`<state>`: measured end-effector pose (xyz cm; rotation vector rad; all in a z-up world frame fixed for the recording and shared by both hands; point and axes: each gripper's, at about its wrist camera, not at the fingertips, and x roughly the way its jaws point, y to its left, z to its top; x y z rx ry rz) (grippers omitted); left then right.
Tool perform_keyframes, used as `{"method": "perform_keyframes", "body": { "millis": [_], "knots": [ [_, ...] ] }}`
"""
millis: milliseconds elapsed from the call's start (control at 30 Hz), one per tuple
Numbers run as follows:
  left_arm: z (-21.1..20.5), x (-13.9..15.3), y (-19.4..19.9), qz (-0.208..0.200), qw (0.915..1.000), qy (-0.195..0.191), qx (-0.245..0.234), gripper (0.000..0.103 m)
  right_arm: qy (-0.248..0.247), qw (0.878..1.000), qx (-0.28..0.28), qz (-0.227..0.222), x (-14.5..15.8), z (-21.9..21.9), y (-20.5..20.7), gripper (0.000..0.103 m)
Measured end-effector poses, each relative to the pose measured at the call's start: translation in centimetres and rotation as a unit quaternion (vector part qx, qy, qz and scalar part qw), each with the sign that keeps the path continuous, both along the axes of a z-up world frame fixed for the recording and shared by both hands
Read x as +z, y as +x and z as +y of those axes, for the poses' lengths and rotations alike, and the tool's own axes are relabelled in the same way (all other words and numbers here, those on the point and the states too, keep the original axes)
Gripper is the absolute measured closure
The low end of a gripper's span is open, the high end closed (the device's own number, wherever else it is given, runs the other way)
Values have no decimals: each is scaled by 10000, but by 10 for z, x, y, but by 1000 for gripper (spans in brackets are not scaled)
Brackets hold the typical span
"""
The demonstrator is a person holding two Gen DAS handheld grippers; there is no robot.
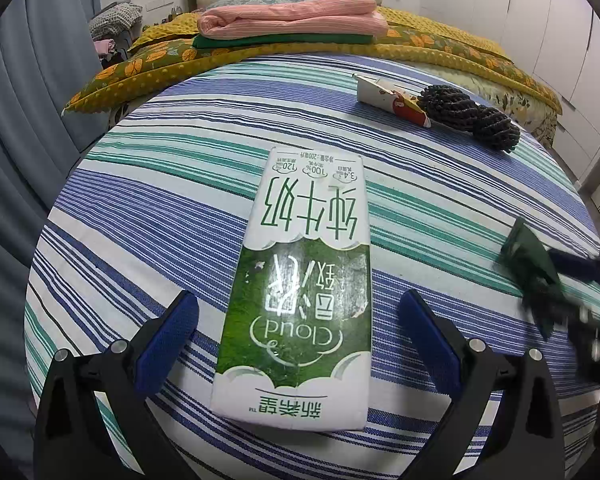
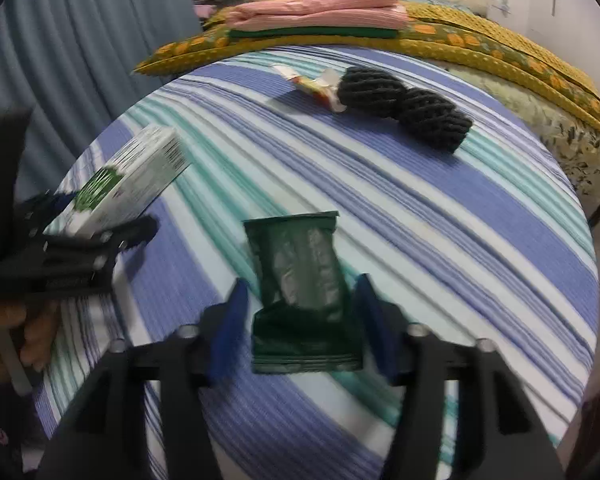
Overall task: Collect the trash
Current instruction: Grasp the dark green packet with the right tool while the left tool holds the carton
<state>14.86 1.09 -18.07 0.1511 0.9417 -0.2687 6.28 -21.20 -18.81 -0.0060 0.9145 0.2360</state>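
The left gripper (image 1: 298, 320) hangs over the striped bedsheet (image 1: 148, 216) with its two blue fingers (image 1: 168, 344) spread wide. A green and white milk carton (image 1: 300, 292) lies flat between them, a clear strip of sheet showing on each side, so neither pad touches it. Beyond the carton's far end the sheet runs bare up to the yellow quilt (image 1: 152, 68) that crosses the bed.

The right gripper (image 2: 300, 320) has one dark green foil wrapper (image 2: 304, 296) between its fingers (image 2: 230, 320). The jaws stand partly apart; the picture is blurred, and I cannot tell whether the pads press the wrapper or only flank it. In the left wrist view the same wrapper (image 1: 530, 268) sits off beyond the left gripper's right finger, near the sheet's edge.

Ahead of the right fingers there is plenty of open sheet, then a white and red crumpled packet (image 2: 318, 86) lying against a black foam net sleeve (image 2: 404, 110), both well apart from either gripper.

Counted: one carton, one green wrapper, one crumpled packet, one net sleeve. On the quilt rests one folded pink cloth (image 1: 292, 20) on one green cloth (image 1: 284, 40). A blue curtain (image 2: 80, 60) closes off the side beyond the left fingers.
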Motion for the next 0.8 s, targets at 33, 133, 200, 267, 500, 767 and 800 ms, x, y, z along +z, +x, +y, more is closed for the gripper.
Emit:
{"method": "perform_keyframes", "body": {
  "millis": [33, 133, 200, 267, 500, 767, 800],
  "knots": [
    [0, 0, 0, 0, 10000, 1, 0, 4, -144, 9999, 29, -49, -1, 2, -3, 39],
    [0, 0, 0, 0, 10000, -1, 0, 4, -274, 9993, 225, -126, -4, 3, -4, 34],
    [0, 0, 0, -1, 10000, -1, 1, 4, -275, 9990, 298, -173, -6, 4, -5, 30],
    [0, 0, 0, -1, 10000, -1, 0, 4, -268, 9989, 323, -227, -7, 6, -8, 29],
    [0, 0, 0, -2, 10000, -2, 0, 4, -252, 9990, 305, -222, -7, 6, -9, 27],
    [0, 0, 0, -3, 10000, -2, 1, 4, -248, 9989, 335, -210, -8, 7, -9, 25],
    [0, 0, 0, -3, 10000, -2, 2, 4, -248, 9989, 334, -210, -7, 7, -9, 25]
  ]
}}
